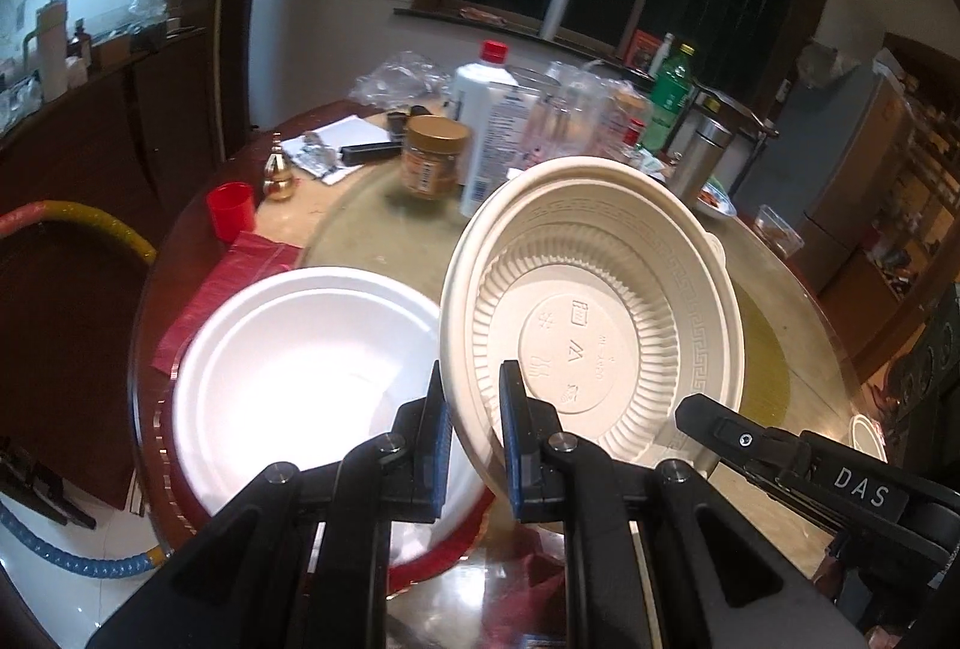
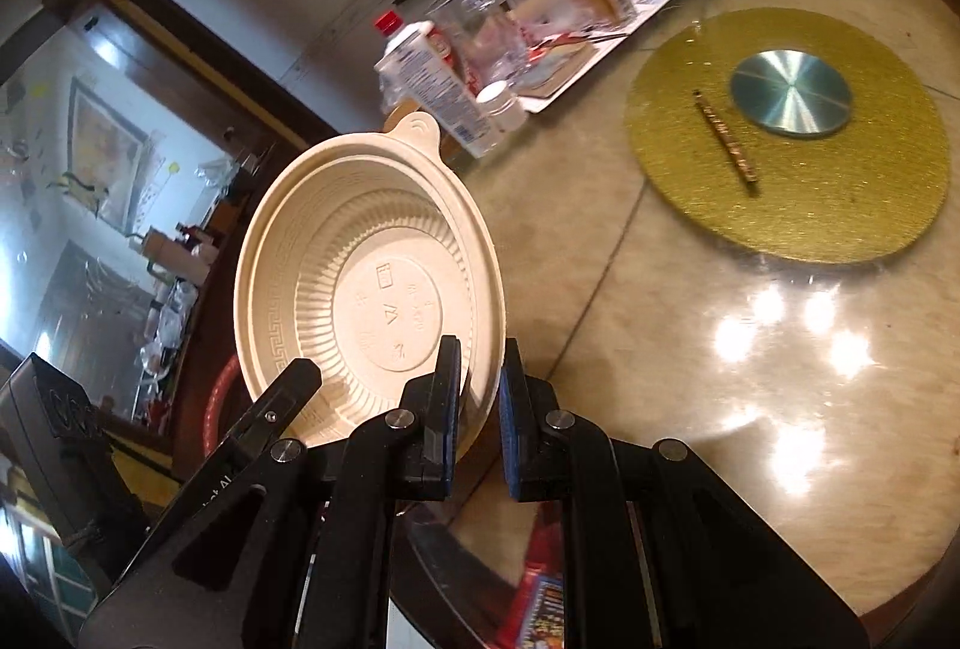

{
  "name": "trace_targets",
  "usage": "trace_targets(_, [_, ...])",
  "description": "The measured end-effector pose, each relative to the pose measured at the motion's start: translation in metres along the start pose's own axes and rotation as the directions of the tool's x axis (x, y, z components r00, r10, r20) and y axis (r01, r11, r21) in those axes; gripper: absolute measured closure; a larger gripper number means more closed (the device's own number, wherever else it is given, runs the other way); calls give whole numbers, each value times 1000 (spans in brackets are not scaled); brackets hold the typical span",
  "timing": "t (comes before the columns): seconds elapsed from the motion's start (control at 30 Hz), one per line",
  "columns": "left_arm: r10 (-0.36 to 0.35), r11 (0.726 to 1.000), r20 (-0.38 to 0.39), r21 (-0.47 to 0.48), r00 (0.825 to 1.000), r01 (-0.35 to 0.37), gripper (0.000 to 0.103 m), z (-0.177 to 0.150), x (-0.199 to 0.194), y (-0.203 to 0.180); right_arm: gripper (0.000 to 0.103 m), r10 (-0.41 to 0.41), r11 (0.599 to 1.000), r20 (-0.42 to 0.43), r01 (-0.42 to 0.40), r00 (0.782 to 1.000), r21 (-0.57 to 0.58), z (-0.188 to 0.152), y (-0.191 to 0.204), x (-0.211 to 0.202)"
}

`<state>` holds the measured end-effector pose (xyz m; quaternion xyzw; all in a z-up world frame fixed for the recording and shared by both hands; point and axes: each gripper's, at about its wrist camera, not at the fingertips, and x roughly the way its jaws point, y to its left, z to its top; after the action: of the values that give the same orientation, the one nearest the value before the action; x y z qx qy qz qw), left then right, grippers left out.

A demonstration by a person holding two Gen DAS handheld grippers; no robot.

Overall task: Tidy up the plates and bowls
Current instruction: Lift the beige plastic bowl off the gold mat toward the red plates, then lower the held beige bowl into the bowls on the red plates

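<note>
- My left gripper and right gripper both pinch the beige bowl's rim, tilted beside the white bowl.
- Advice: level it, centre over white bowl, release one side first.

We see a matt beige plastic bowl with ribbed walls, a smooth white plate, a glossy stone-look table, a glittery gold mat and a brushed metal disc.

Tilted bowl right of plate, bottles behind
</note>
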<state>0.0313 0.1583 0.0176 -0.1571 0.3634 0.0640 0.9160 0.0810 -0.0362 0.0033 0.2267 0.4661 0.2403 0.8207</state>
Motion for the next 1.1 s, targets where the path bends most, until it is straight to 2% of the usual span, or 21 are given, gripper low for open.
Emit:
trace_targets(0.53, [86,994,9,-61,996,-86,90,2,-6,44,92,37,997,-77,-42,996,-64,-9,38,37])
trace_targets(1.1, [125,989,-7,-79,992,-125,90,-4,-8,66,91,29,995,-133,-42,991,-95,-17,53,58])
